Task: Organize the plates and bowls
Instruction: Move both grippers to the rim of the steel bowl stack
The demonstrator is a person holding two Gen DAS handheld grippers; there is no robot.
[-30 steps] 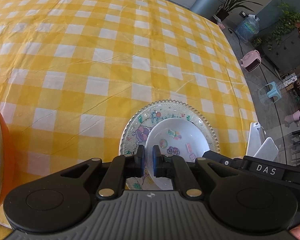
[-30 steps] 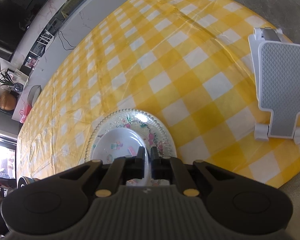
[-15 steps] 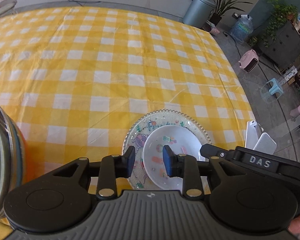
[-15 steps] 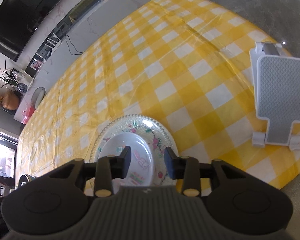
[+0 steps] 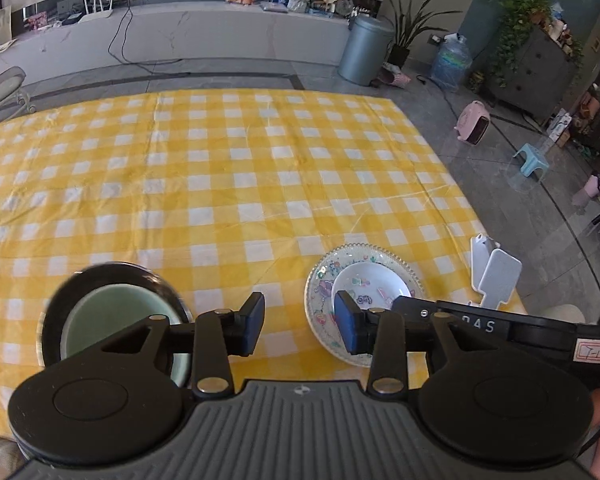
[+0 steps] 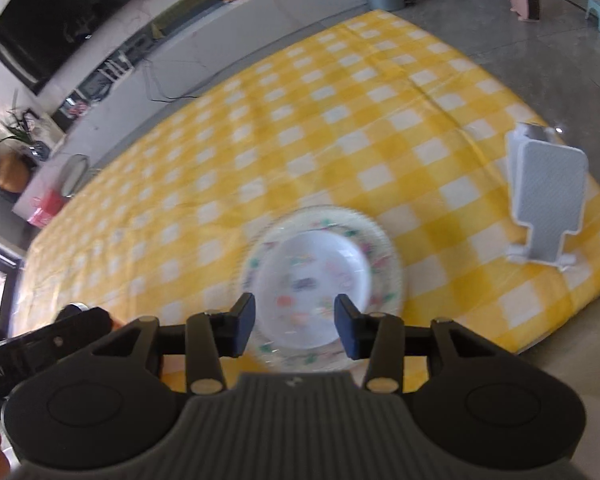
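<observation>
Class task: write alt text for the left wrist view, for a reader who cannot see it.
The left gripper, jaws opening and empty, hovers over a yellow checked tablecloth. Beyond it, a white bowl sits in a patterned glass plate; a dark bowl with pale green inside sits left.

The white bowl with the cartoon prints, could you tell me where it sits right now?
The white bowl rests inside the beaded glass plate on the yellow checked tablecloth, near the table's right edge in the left wrist view, beside the white stand.

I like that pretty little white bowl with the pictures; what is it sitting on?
The white bowl sits on a clear, bead-rimmed plate with cartoon prints, on the yellow checked tablecloth. The plate's middle is hidden under the bowl.
</observation>
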